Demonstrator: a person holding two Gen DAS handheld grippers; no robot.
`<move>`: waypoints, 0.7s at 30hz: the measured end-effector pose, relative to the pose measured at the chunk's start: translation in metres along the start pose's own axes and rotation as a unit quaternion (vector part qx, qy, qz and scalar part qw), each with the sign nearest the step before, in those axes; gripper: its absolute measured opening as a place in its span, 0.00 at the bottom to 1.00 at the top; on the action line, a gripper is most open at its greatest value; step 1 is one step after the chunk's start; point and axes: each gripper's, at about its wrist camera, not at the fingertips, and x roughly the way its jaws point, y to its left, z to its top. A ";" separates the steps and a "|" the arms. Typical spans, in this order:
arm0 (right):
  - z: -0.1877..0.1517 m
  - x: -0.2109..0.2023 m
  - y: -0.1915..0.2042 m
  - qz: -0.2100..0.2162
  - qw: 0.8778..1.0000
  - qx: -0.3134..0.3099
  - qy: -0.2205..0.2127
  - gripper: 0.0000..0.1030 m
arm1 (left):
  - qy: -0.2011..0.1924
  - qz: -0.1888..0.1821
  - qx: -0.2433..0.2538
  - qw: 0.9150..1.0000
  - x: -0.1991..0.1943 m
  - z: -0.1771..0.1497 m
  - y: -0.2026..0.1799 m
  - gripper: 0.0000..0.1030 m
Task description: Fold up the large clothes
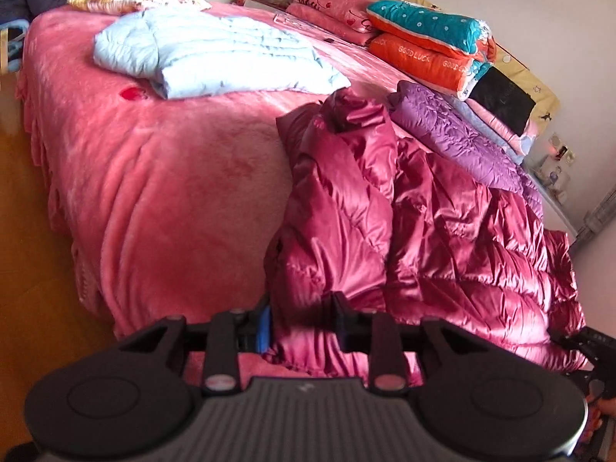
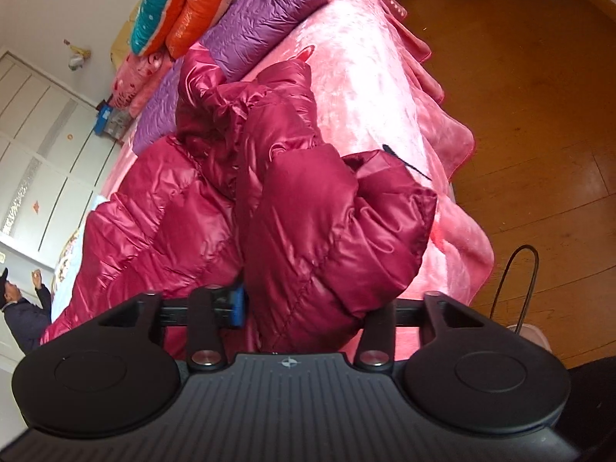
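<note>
Bedroom with white wardrobe doors and a wooden floor: a bed under a pink plush blanket carries the work. A dark red down jacket lies bunched along the bed's near edge, close to the corner over the floor, in front of a purple quilted coat. A pale blue quilted garment sits folded and flat near the bed's far edge, well apart from the red one. Stacked bedding in teal and orange rests against the wall side.

Judged from this, the job is at most partly done: the blue piece looks finished and the purple one looks roughly flat, while the red jacket is still a crumpled heap, one puffy section turned over itself, no clean fold line yet. It probably needs spreading and squaring first.

The jacket's long axis appears to run along the bed's near edge; its ribbed cuffs or collar seem to point toward the purple coat and the stacked bedding, though the bunching makes this uncertain.

The left gripper has its jaws a little apart with the jacket's shiny hem between them; whether the pads press it cannot be told. The right gripper stands wider, a thick fold of the jacket filling the gap, pad contact hidden. A person stands at the room's far side.
</note>
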 end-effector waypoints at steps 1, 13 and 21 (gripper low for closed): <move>0.002 -0.002 -0.001 -0.006 1.000 0.003 0.002 0.70 | -0.005 0.008 0.009 1.000 -0.005 0.000 -0.002 0.35; 0.000 -0.055 -0.004 -0.060 0.995 -0.010 -0.073 0.97 | -0.086 0.027 0.108 0.990 -0.042 0.041 -0.031 0.71; 0.001 -0.057 0.026 -0.070 0.979 -0.128 -0.140 1.00 | -0.064 0.027 0.133 0.989 0.020 0.073 -0.057 0.66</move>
